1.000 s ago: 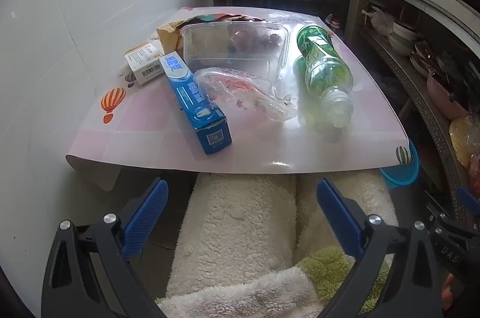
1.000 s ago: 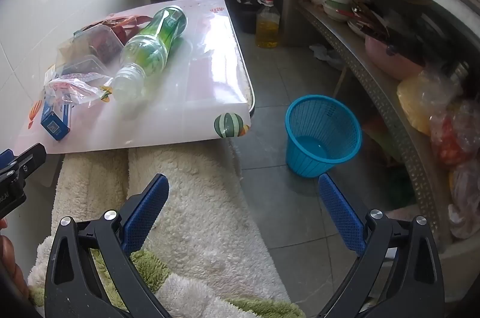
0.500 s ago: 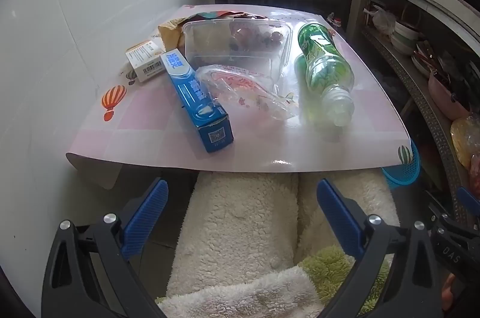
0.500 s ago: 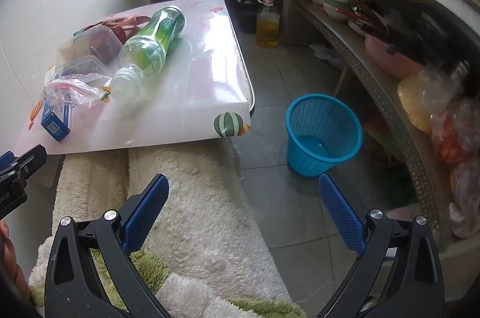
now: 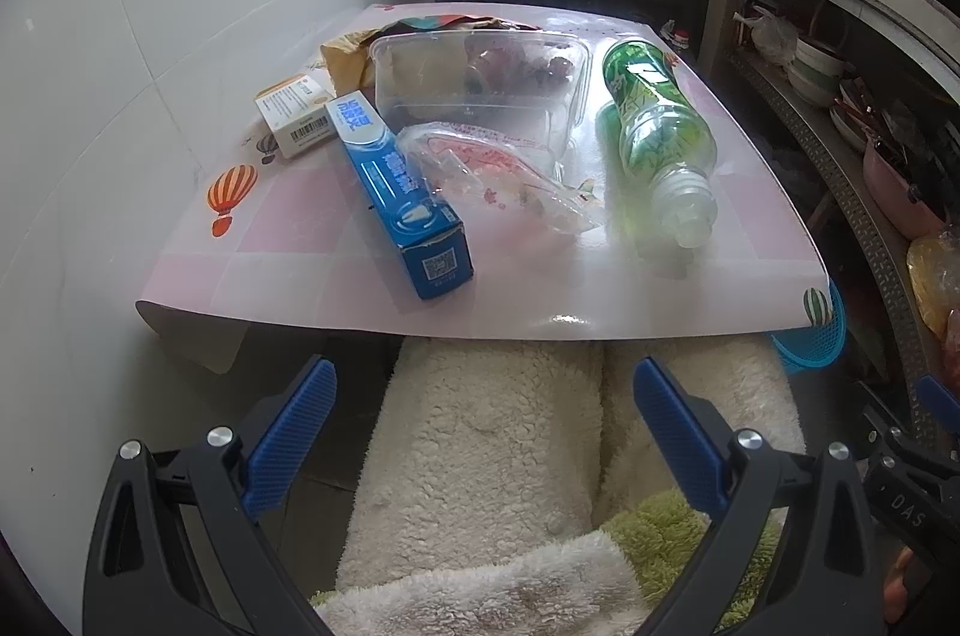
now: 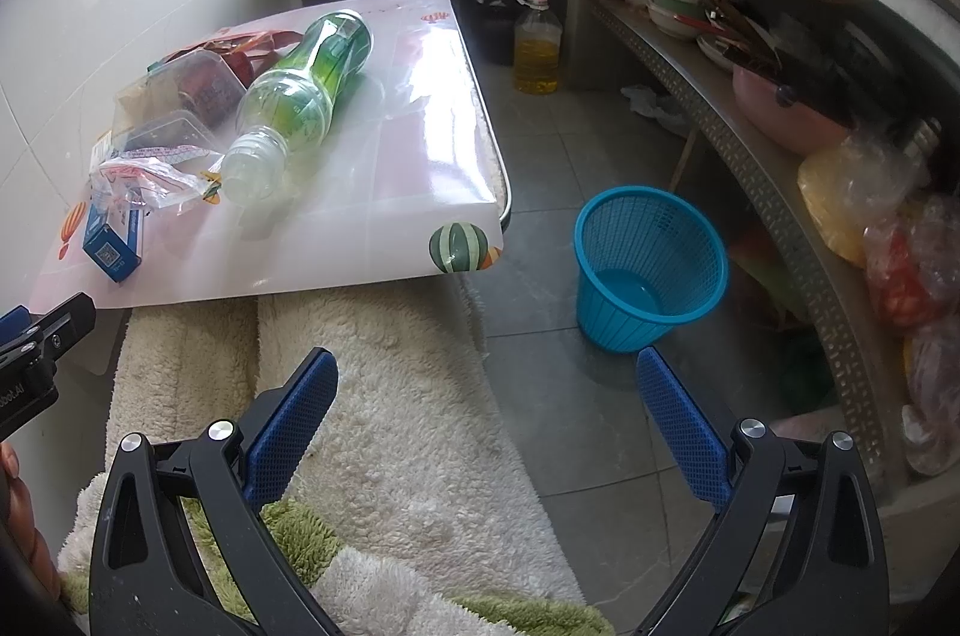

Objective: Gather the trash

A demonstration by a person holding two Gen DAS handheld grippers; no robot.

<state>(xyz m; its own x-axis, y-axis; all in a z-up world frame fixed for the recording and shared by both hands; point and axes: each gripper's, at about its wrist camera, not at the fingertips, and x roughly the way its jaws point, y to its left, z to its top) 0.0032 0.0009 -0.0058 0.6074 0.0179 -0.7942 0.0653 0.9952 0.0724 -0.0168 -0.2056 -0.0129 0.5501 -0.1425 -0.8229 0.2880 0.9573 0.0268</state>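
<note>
Both tools hang spread wide and grip nothing: the left tool [image 5: 480, 396] sits short of the near edge of the bench [image 5: 600, 294], above fleecy white fabric [image 5: 492, 426], and the right tool [image 6: 486, 390] sits over the same fabric and the floor. The trash lies on the bench: a blue box [image 5: 399, 189], a crumpled clear wrapper [image 5: 498, 174] touching it, a clear plastic tray [image 5: 480, 81] behind, a green bottle [image 5: 657, 126] on its side, a small white carton [image 5: 294, 114] near the wall. The blue basket [image 6: 651, 267] stands on the floor beside the bench
</note>
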